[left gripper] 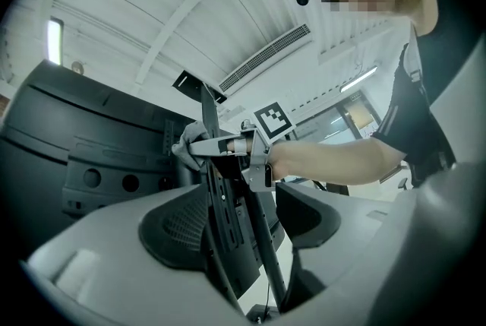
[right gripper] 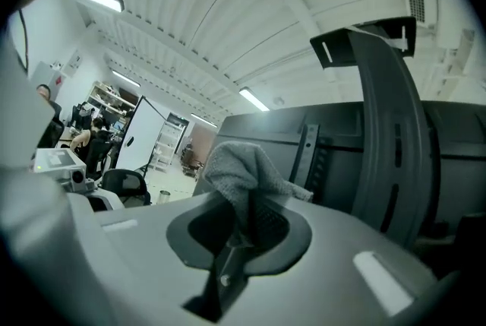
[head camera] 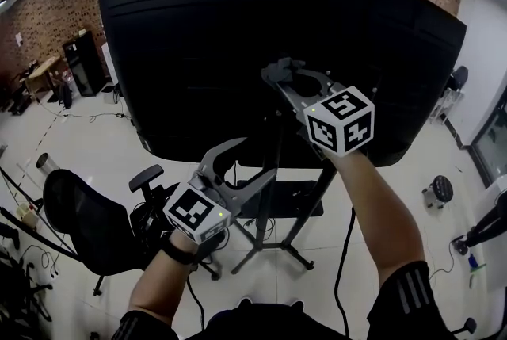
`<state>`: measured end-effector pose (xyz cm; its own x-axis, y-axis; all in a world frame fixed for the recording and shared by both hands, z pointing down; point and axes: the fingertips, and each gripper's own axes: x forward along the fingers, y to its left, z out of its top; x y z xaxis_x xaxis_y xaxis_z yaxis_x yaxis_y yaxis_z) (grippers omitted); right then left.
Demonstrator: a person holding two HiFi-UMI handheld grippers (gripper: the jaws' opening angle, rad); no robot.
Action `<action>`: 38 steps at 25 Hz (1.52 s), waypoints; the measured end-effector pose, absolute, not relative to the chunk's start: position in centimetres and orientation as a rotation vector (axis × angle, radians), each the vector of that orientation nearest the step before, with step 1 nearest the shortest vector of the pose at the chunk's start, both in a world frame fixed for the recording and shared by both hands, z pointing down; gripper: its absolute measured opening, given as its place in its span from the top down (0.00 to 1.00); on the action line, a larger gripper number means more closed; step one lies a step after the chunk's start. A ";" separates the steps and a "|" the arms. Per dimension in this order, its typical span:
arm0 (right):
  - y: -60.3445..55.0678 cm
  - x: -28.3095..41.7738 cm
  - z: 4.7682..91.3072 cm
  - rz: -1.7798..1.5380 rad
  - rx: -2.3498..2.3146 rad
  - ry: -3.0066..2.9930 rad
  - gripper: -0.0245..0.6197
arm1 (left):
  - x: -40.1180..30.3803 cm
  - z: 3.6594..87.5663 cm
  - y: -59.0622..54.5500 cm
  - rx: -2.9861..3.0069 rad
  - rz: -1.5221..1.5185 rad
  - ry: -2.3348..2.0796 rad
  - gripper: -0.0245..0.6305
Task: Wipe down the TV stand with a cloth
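The TV stand's dark upright column (head camera: 279, 160) rises behind the black back of the TV (head camera: 198, 53). My right gripper (head camera: 287, 81) is shut on a grey cloth (head camera: 279, 69) and holds it high against the TV's back beside the column. In the right gripper view the cloth (right gripper: 237, 169) bunches between the jaws of the right gripper (right gripper: 243, 218), with the column's bracket (right gripper: 387, 127) just to its right. My left gripper (head camera: 252, 164) is open lower down beside the column. The left gripper view shows the slotted column (left gripper: 228, 210) between its spread jaws and the cloth (left gripper: 188, 142) above.
The stand's tripod legs (head camera: 269, 247) spread over the white floor below my arms. A black office chair (head camera: 87, 223) stands at the lower left. A cable (head camera: 342, 267) trails down by the stand. Desks and equipment (head camera: 79, 65) line the brick wall at far left.
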<state>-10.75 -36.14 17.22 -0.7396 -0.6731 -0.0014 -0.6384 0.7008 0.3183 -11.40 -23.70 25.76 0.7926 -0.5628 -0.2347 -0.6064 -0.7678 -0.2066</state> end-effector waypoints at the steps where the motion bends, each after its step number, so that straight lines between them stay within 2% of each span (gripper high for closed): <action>1: -36.0 -10.6 17.5 -0.448 1.078 -2.800 0.91 | -11.4 26.2 -23.9 -2.717 0.227 0.908 0.50; 23: -36.5 -8.6 33.7 -0.178 0.997 -2.701 0.91 | -10.9 34.8 -27.6 -2.843 0.129 0.958 0.50; 38: -36.0 -9.2 46.8 -0.034 0.889 -2.638 0.91 | -10.8 47.5 -30.6 -2.989 -0.085 1.054 0.50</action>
<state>-9.21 -36.00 46.83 -0.7391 -0.5905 0.3241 -0.5819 0.8021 0.1344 -10.77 -30.64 47.47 0.7776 -0.6259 0.0602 -0.6274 -0.7786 0.0097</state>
